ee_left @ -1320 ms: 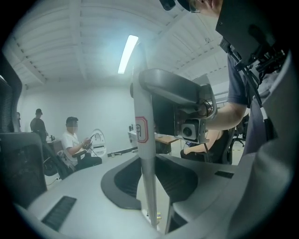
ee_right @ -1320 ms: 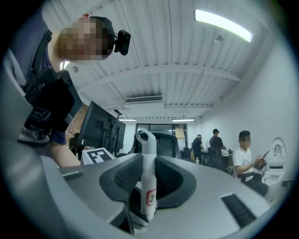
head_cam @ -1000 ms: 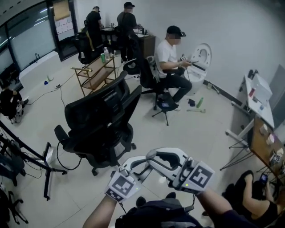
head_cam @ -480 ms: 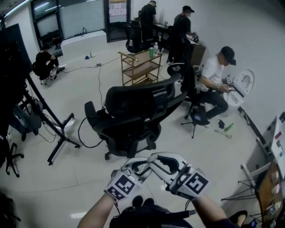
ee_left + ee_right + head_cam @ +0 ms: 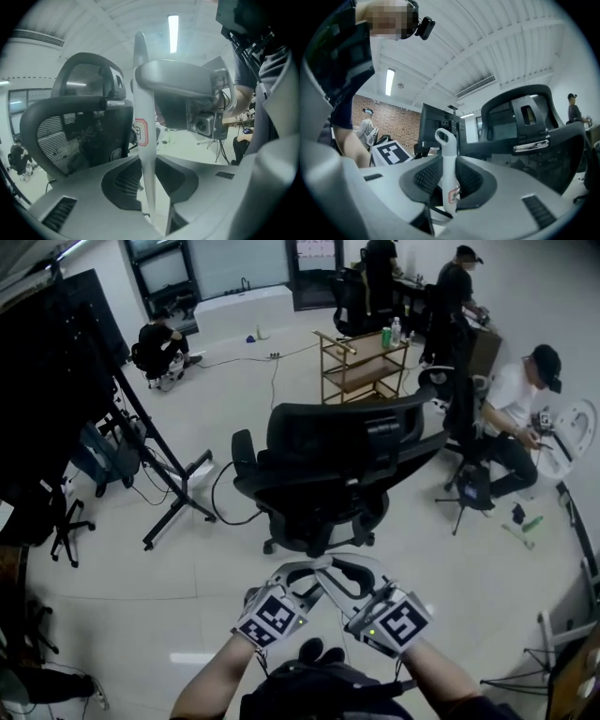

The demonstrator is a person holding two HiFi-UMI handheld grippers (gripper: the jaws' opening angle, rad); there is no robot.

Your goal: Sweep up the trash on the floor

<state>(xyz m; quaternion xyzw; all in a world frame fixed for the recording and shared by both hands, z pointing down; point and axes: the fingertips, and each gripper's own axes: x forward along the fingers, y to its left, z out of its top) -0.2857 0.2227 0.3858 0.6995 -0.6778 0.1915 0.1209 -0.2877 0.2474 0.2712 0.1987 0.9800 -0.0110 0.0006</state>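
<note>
My left gripper (image 5: 302,576) and right gripper (image 5: 349,570) are crossed close together at the bottom of the head view, just in front of my body. In the left gripper view a long white pole (image 5: 143,136) with a red label runs up between the jaws, and that gripper (image 5: 147,187) is shut on it. In the right gripper view a white handle (image 5: 448,173) with a loop at its end stands between the jaws; this gripper (image 5: 449,187) has just been closing and grips it. I see no trash on the floor near me.
A black office chair (image 5: 347,465) stands on the pale floor straight ahead. A black stand with splayed legs (image 5: 159,474) is at the left. A wooden cart (image 5: 361,367) stands beyond the chair. A seated person (image 5: 516,418) is at the right, and others are further back.
The head view has swung left: the chair now sits in the middle and the seated person near the right edge. Both grippers have sunk lower and closer to my body, still crossed.
</note>
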